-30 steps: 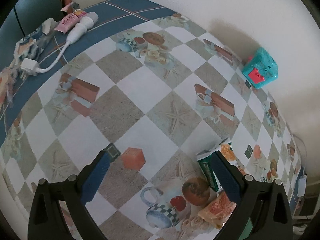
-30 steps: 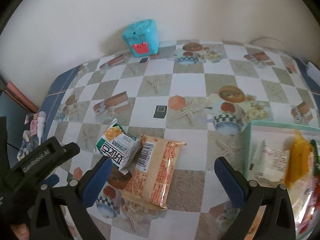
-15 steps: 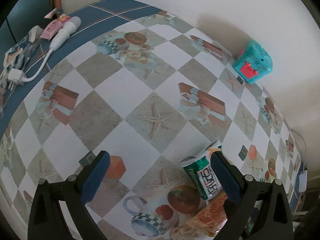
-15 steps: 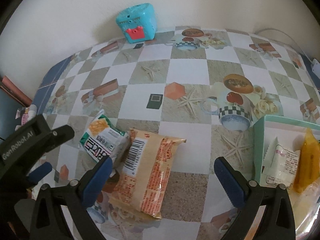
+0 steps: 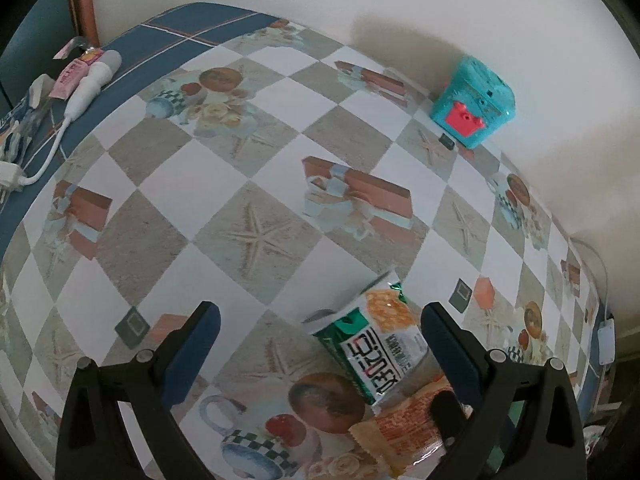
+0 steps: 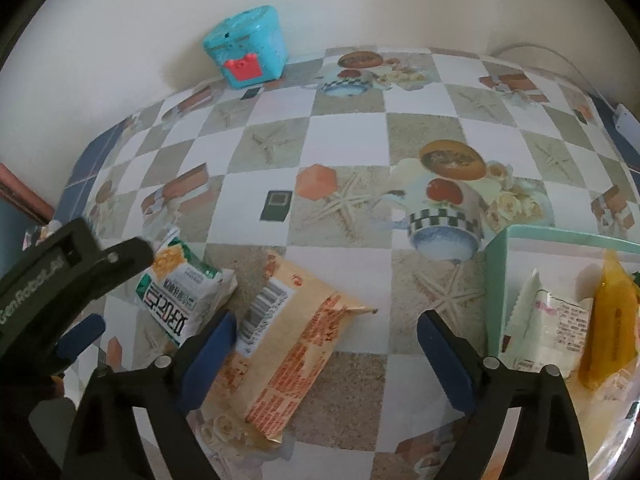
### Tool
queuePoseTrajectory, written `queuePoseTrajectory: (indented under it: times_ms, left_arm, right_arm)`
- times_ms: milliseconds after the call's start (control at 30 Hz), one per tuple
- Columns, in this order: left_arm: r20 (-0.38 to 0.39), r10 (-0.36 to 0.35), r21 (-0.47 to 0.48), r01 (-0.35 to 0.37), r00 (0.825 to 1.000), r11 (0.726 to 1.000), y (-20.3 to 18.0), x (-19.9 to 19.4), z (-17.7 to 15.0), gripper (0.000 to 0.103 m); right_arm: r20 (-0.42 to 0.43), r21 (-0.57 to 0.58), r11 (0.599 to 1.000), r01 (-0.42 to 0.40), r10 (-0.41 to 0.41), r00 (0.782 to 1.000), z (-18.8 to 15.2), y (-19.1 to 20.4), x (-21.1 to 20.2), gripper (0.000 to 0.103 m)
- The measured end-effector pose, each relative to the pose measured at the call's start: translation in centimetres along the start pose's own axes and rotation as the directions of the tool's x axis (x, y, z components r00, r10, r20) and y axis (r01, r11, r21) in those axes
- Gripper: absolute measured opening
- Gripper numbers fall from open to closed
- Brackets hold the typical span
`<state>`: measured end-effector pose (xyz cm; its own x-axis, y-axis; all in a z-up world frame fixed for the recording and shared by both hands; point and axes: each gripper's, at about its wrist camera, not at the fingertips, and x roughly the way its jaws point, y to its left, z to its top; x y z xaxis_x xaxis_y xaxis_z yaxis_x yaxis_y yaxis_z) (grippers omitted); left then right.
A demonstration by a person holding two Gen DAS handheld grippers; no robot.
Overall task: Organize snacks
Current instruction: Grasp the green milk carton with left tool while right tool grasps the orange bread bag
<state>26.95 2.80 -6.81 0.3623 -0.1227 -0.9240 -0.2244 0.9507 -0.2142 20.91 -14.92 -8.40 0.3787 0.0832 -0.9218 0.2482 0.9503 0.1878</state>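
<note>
A desk (image 6: 348,140) in a checkered, picture-printed cloth is carrying a green-and-white snack packet (image 6: 182,294) touching an orange wrapper (image 6: 288,344), a mint tray (image 6: 496,280) at the right, and a teal box (image 6: 248,46) sitting against the wall.

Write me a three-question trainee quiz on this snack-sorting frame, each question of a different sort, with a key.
1. True or false: the orange packet lies between the right gripper fingers.
2. Which packet lies nearest the left gripper? A) yellow packet B) green-and-white packet C) white packet
3. Fill in: the white and yellow packets lie inside the mint ____.

Key: 1 true, with the jaws closing and not yet pressing it; 2 B; 3 tray.
</note>
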Motion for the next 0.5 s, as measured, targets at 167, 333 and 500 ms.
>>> queuePoseTrajectory:
  times_ms: [167, 333, 500]
  left_arm:
    - [0.002, 0.007, -0.010, -0.007, 1.000, 1.000, 0.0, 0.0, -0.1, 0.100]
    - [-0.002, 0.004, -0.035, -0.004, 1.000, 0.999, 0.4, 0.1, -0.1, 0.100]
    - [-0.007, -0.006, -0.021, 0.006, 1.000, 1.000, -0.2, 0.5, -0.3, 0.100]
  right_arm:
    - [-0.020, -0.017, 1.000, -0.006, 0.005, 1.000, -0.3, 0.6, 0.5, 0.088]
    - [-0.038, -0.001, 1.000, 0.010, -0.010, 0.999, -0.3, 0.1, 0.2, 0.081]
    - [-0.034, 0.002, 1.000, 0.008, -0.008, 0.999, 0.2, -0.6, -0.2, 0.068]
